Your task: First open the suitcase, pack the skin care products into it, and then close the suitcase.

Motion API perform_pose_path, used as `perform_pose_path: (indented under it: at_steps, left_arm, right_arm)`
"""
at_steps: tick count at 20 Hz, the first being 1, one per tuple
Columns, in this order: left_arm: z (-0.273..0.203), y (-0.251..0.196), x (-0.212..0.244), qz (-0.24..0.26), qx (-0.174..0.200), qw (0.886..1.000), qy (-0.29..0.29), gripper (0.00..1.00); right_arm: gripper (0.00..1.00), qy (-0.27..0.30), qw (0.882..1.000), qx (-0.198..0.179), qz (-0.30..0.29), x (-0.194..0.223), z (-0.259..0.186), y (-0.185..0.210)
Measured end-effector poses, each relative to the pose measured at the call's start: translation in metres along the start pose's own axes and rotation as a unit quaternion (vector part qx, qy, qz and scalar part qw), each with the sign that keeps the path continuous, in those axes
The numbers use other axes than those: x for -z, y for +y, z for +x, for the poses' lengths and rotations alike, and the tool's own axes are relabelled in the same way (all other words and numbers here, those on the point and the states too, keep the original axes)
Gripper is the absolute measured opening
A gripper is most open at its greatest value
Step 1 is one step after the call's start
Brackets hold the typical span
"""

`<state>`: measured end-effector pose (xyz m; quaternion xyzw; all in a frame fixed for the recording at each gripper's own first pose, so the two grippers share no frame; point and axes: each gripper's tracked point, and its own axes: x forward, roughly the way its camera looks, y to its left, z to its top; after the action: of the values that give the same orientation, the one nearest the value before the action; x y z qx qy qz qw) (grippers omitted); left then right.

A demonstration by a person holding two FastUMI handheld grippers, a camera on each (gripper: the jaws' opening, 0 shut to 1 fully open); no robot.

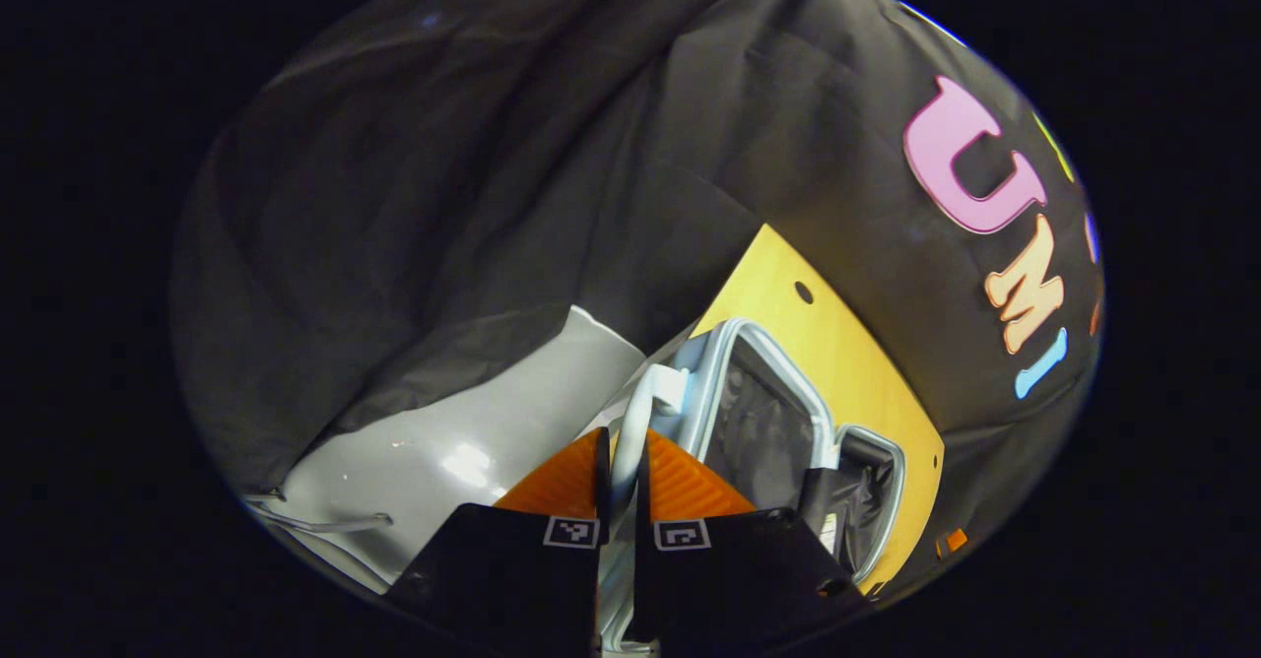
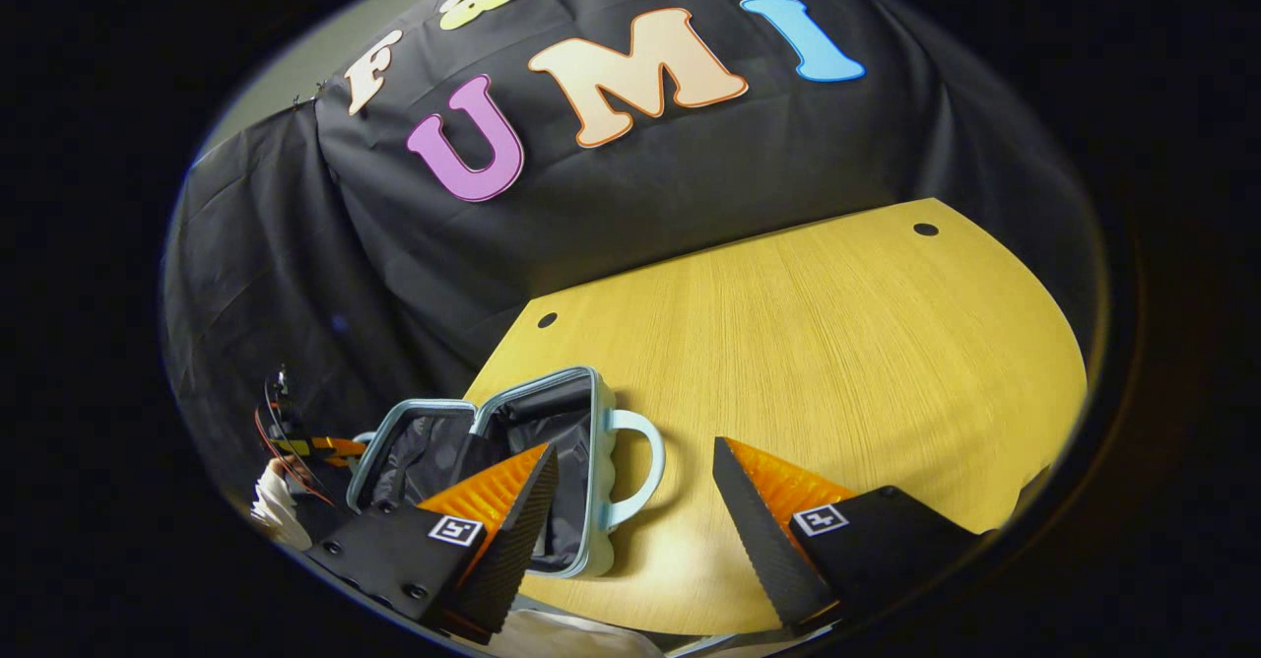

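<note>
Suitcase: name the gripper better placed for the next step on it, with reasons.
Left. The left gripper is already shut on the edge of the open suitcase, so it can likely swing the lid. The right gripper hangs open above the table, holding nothing.

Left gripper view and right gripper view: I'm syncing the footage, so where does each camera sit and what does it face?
Left gripper view: rides the left gripper, shut on the suitcase handle, facing the open suitcase.
Right gripper view: rides the open right gripper, facing the wooden table and booth wall.
Shared: the suitcase and table.
</note>
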<state>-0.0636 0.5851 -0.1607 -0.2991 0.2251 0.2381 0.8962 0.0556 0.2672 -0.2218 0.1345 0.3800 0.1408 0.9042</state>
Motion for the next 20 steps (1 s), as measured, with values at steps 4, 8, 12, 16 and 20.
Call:
perform_pose_path:
  at_steps: [4, 8, 12, 16, 20]
  left_arm:
    - [-0.036, -0.056, -0.021, 0.028, 0.022, 0.999, -0.033, 0.06]
    - [-0.063, -0.1, -0.021, 0.084, 0.006, 0.995, -0.048, 0.06]
    - [-0.081, -0.16, -0.012, 0.128, 0.022, 0.99, -0.057, 0.06]
    - [-0.093, -0.215, 0.004, 0.149, 0.055, 0.986, -0.052, 0.06]
    - [-0.093, -0.257, 0.021, 0.2, 0.058, 0.977, -0.043, 0.06]
  right_arm:
    - [0.98, 0.011, 1.0, -0.017, -0.013, 0.004, -0.001, -0.004]
    - [0.98, 0.015, 0.999, -0.036, -0.022, 0.005, -0.007, -0.007]
    - [0.98, 0.011, 0.999, -0.048, -0.013, 0.002, -0.015, -0.022]
    - [0.98, 0.004, 0.999, -0.05, -0.014, -0.003, -0.021, -0.038]
    - [0.98, -0.008, 0.999, -0.045, -0.011, -0.01, -0.027, -0.054]
